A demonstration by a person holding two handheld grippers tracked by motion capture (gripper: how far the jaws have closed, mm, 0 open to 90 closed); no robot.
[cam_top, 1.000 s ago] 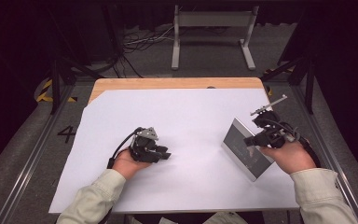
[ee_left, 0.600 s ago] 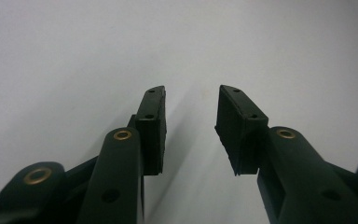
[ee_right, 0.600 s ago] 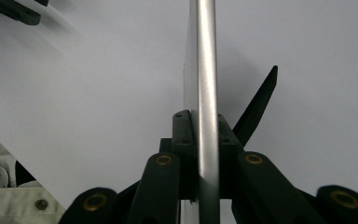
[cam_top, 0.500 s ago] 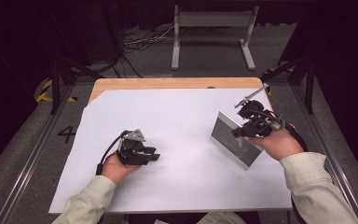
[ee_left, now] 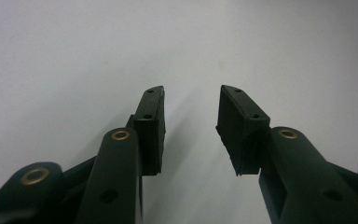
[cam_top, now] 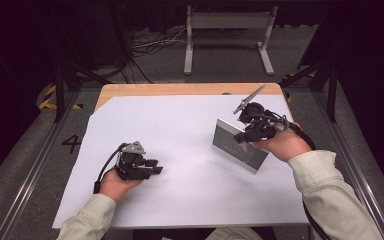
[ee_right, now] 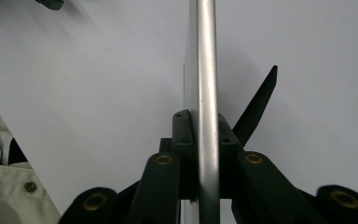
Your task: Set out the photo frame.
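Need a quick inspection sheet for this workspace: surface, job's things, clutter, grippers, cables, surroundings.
Surface: white sheet over a wooden table; the wood shows along the far edge.
Job's things: silver picture frame, held tilted off the sheet; its metal edge runs between the jaws in the right gripper view, with a black back stand sticking out.
Clutter: nothing seen.
Grippers: right hand-held gripper shut on the frame's edge. Left hand-held gripper open, jaws have just been opening, nothing between them.
Cables: one black cable loops from the left gripper; more lie on the floor beyond the table.
Surroundings: grey metal stand behind the table, yellow-black tape on the floor, dark backdrop.
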